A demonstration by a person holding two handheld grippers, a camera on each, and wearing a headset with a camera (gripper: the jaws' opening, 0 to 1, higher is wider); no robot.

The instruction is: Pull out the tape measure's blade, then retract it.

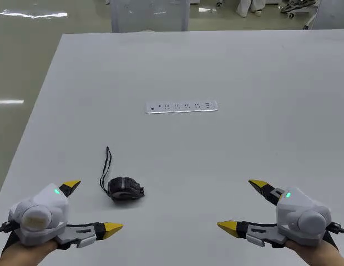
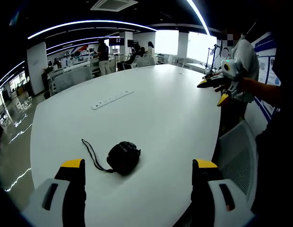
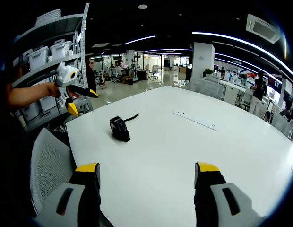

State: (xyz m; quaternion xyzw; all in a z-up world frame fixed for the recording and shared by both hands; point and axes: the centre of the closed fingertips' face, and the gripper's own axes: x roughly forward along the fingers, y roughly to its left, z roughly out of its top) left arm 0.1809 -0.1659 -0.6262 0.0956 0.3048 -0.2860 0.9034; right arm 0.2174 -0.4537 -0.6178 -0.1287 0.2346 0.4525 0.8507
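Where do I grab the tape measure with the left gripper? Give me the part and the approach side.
Probably the black case of the tape measure, clasped across its body, coming from the near side with the open left gripper, the closer one. Its cord trails off the far side, leaving the near side free. The case looks compact and rounded, so the spread fingers should span it.

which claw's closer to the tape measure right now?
Left. The left claw is just left of the tape measure, slightly nearer the person, jaws open. The right claw is far off to the tape measure's right, also open.
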